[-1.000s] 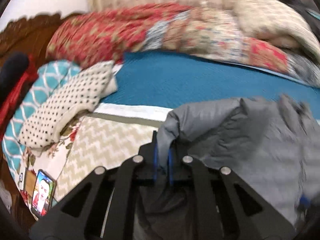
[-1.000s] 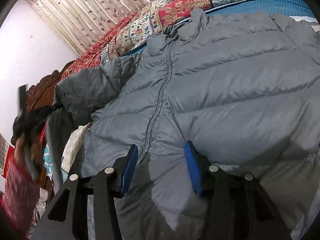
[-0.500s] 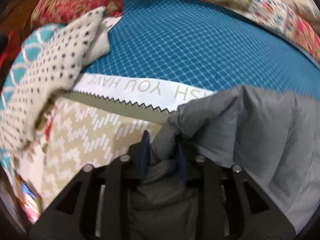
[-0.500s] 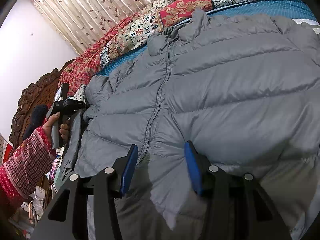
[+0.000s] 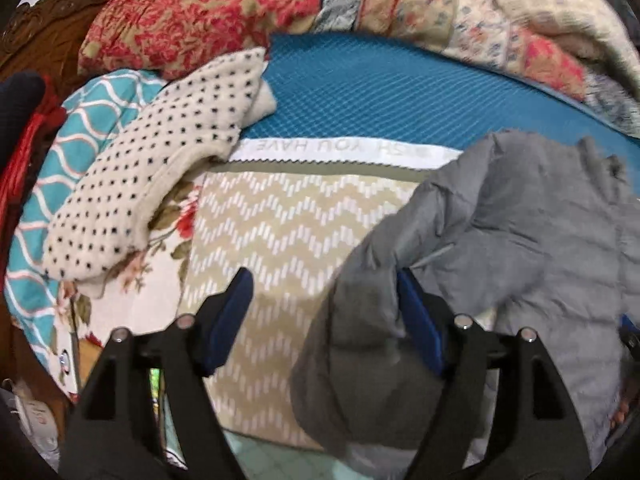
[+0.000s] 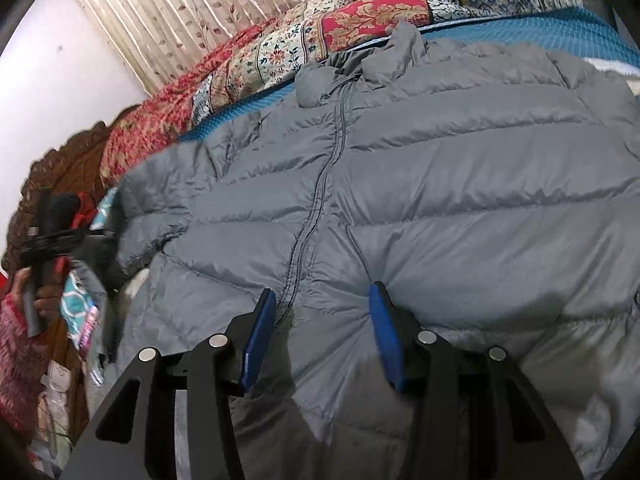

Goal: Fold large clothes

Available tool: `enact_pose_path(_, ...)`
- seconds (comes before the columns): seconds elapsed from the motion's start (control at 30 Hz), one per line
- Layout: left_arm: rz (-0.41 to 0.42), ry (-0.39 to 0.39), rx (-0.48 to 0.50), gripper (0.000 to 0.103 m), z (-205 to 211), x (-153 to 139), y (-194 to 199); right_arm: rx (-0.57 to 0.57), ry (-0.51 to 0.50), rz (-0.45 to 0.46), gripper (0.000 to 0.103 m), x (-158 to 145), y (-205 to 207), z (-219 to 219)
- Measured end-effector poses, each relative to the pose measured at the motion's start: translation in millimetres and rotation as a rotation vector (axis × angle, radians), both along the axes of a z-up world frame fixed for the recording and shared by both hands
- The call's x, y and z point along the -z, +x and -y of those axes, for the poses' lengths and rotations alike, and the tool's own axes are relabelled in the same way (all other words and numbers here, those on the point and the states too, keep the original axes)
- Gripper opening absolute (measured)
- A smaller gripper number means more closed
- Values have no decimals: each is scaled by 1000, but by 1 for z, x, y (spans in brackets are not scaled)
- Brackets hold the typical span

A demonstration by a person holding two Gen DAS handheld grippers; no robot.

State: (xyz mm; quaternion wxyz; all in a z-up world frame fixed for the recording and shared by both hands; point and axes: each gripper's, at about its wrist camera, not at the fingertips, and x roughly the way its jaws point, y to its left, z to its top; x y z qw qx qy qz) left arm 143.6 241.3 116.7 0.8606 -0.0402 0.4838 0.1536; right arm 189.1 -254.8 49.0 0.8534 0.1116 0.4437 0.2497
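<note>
A grey quilted puffer jacket lies spread front-up on the bed, zipper down its middle. In the left wrist view its sleeve lies crumpled at the bed's edge. My left gripper is open; the sleeve's cuff lies loose between the fingers, against the right finger. My right gripper is open and rests on the jacket's lower front, beside the zipper. The left gripper and the hand holding it show at the far left of the right wrist view.
The bed has a blue mesh-patterned cover and a beige zigzag mat. A dotted cream garment and a teal patterned cloth lie at the left. Floral quilts are piled at the back. A carved wooden headboard stands left.
My left gripper has opened and let go of the sleeve, which now lies on the bed edge. It has drawn back a little. The right gripper has not moved.
</note>
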Motion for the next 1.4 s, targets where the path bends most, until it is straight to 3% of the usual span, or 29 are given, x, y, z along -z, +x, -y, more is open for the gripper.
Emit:
enact_pose_path(0.13,14,27,-15,71,-14,-4,-16,-1,-63,14,0,-1,-2,-9)
enact_pose_path(0.23,11,82,-132,71,-52,-11,-11,2,-84,18,0,-1,-2,-12)
enact_pose_path(0.3,14,81,-187,63,-64,-19,-11,5,-106,21,0,-1,-2,-15)
enact_pose_path(0.37,79,50,-145,63,-59,-37,-22,10,-129,24,0,-2,-2,-19)
enact_pose_path(0.47,129,82,-9,65,-18,-52,-45,12,-150,29,0,0,-2,-21)
enact_pose_path(0.5,139,108,28,70,1,-53,-56,13,-156,31,0,0,-3,-21)
enact_pose_path(0.6,191,122,84,81,42,-47,-83,15,-159,34,0,0,-3,-22)
enact_pose_path(0.73,196,248,65,81,61,-21,-81,14,-173,38,0,0,-2,-25)
enact_pose_path(0.8,163,198,54,81,53,-6,-69,14,-176,40,0,1,-2,-25)
enact_pose_path(0.83,157,169,50,78,48,2,-62,15,-177,42,0,1,-3,-24)
enact_pose_path(0.87,149,155,37,67,42,9,-52,15,-179,44,0,1,-3,-24)
enact_pose_path(0.9,114,156,11,28,30,21,-37,16,-180,45,0,1,-4,-25)
enact_pose_path(0.93,72,139,-30,9,13,32,-23,16,-182,46,0,1,-4,-25)
enact_pose_path(1.0,51,102,-116,6,-20,41,-4,16,-185,48,0,2,-4,-25)
enact_pose_path(1.07,29,153,-206,6,-50,43,15,16,-182,48,0,2,-4,-25)
enact_pose_path(1.1,19,143,-260,7,-72,45,25,16,-182,48,0,1,-4,-26)
enact_pose_path(1.2,-54,-9,-366,14,-125,61,42,15,-179,50,0,2,-5,-26)
enact_pose_path(1.3,-105,-127,-443,35,-154,73,39,14,-173,48,0,2,-5,-24)
enact_pose_path(1.4,-33,-213,-459,36,-159,59,15,12,-207,35,0,-6,-3,-28)
